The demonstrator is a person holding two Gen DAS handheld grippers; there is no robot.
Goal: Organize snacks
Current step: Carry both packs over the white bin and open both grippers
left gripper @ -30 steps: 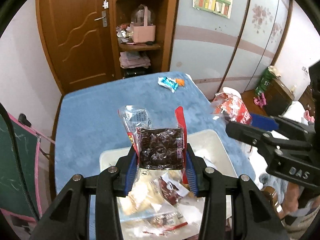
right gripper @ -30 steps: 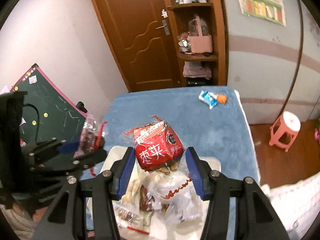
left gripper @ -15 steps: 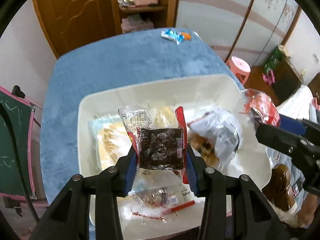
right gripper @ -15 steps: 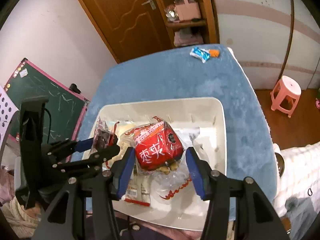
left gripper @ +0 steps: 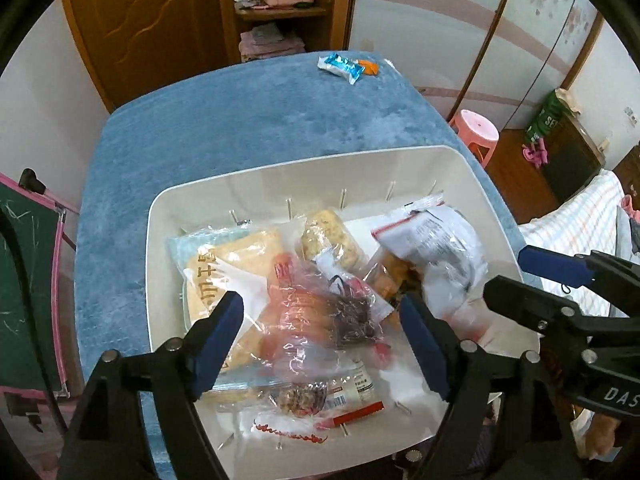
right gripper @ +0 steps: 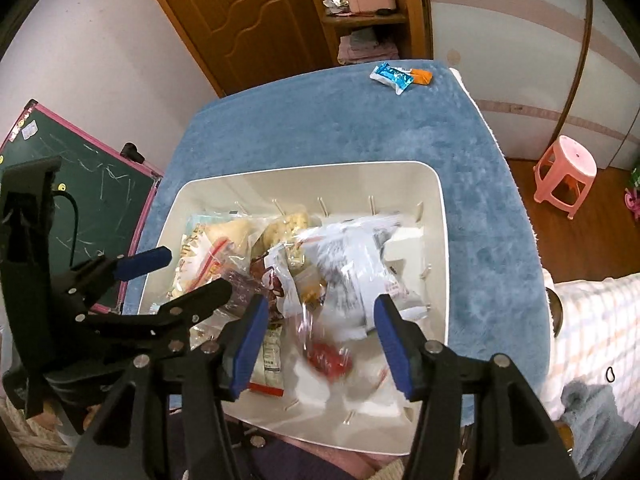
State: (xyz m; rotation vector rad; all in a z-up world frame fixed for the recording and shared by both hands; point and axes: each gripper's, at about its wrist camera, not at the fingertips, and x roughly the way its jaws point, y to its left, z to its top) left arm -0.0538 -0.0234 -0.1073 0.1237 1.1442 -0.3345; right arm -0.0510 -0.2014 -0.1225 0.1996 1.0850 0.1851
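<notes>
A white bin [left gripper: 256, 176] [right gripper: 436, 216] full of several snack packets sits at the near end of the blue table. My left gripper [left gripper: 320, 316] is open above it; the dark date packet [left gripper: 352, 316] lies blurred just below it on the pile. My right gripper [right gripper: 320, 328] is open above the bin; the red packet [right gripper: 328, 360] is blurred below it in the bin. A blue-and-white packet [left gripper: 342, 66] [right gripper: 394, 76] and a small orange one [left gripper: 369, 67] [right gripper: 422, 76] lie at the table's far end.
The blue cloth-covered table [left gripper: 240, 120] stretches beyond the bin. A pink stool [right gripper: 566, 170] stands on the floor to the right. A green chalkboard [right gripper: 80, 188] leans at the left. A wooden door and shelf stand behind the table.
Both grippers have opened. The dark date packet has dropped from the left gripper and the red packet from the right gripper into the bin.
</notes>
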